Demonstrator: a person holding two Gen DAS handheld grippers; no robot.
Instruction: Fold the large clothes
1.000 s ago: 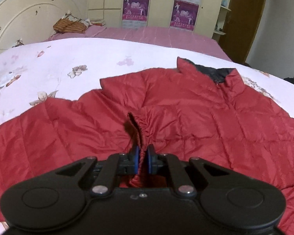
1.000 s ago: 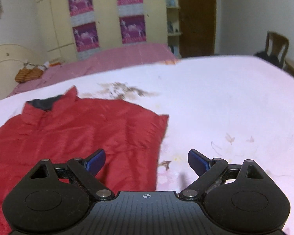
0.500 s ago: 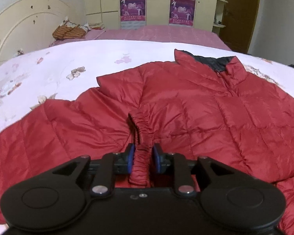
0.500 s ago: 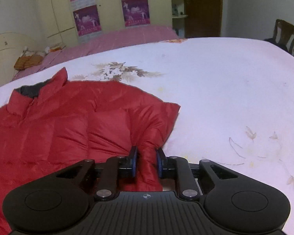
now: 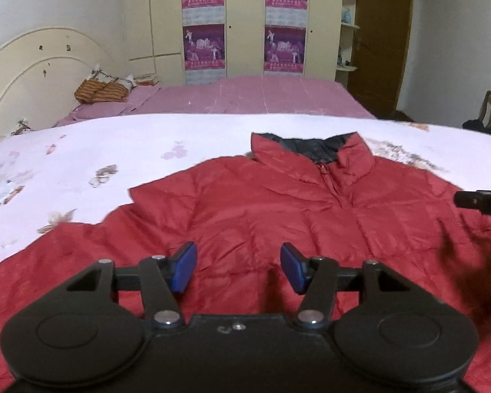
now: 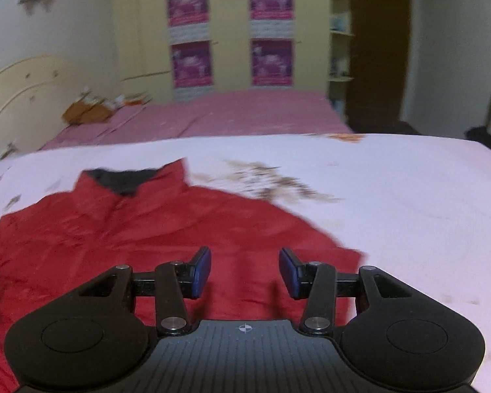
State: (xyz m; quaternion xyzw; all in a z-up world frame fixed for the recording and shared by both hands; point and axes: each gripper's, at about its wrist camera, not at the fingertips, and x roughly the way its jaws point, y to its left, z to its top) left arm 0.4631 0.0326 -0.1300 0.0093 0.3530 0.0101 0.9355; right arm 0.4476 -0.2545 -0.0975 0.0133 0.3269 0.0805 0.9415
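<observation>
Both claws, left claw (image 5: 238, 270) and right claw (image 6: 244, 272), angled down over red jacket (image 5: 278, 216), jaws just opening, nothing between.

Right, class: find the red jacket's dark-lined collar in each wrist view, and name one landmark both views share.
Left wrist view: the collar stands right of centre, at the far edge of the red jacket.
Right wrist view: the collar sits left of centre, above and left of the fingers.
Shared landmark: the four purple posters on the wardrobe doors.
</observation>
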